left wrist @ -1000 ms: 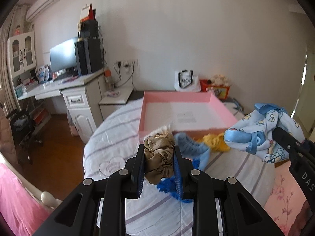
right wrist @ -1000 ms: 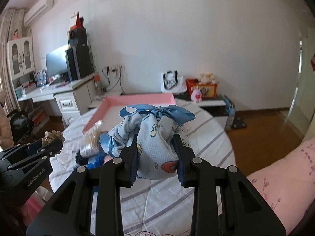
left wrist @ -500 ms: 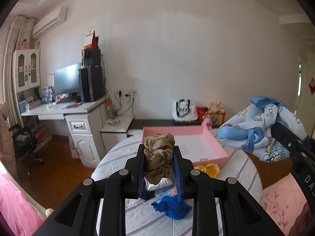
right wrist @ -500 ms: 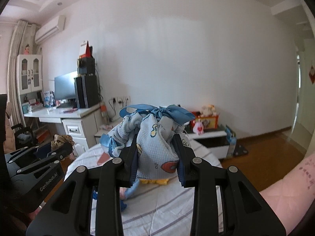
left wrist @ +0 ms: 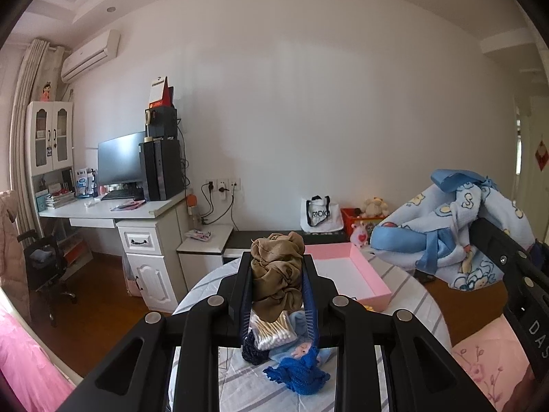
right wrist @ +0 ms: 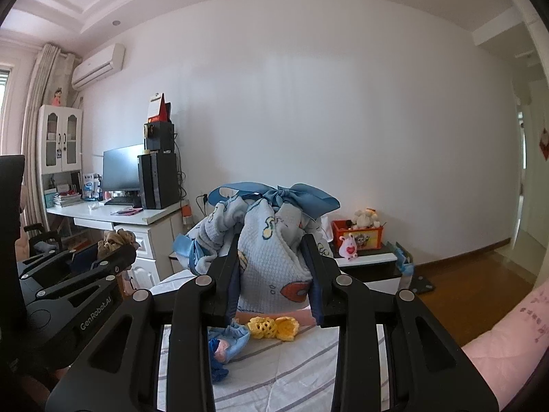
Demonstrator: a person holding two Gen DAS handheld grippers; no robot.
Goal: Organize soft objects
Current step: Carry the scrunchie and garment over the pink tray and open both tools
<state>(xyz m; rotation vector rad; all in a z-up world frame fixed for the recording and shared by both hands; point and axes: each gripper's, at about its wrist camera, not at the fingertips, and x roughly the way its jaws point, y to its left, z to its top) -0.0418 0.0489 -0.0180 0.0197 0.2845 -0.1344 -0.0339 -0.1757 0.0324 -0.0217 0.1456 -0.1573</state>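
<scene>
Scrunchie, brown, sits clamped in the left gripper above the table; at two o'clock the pink tray shows only bare floor. Right gripper squeezes a blue bundle.

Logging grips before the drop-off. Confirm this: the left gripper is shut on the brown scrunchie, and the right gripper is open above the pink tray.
Not quite. The left gripper is shut on the brown scrunchie, as stated, but the right gripper is not open: the right wrist view shows it shut on the light blue printed cloth bundle. The left wrist view shows that bundle held up to the right of the pink tray.
</scene>
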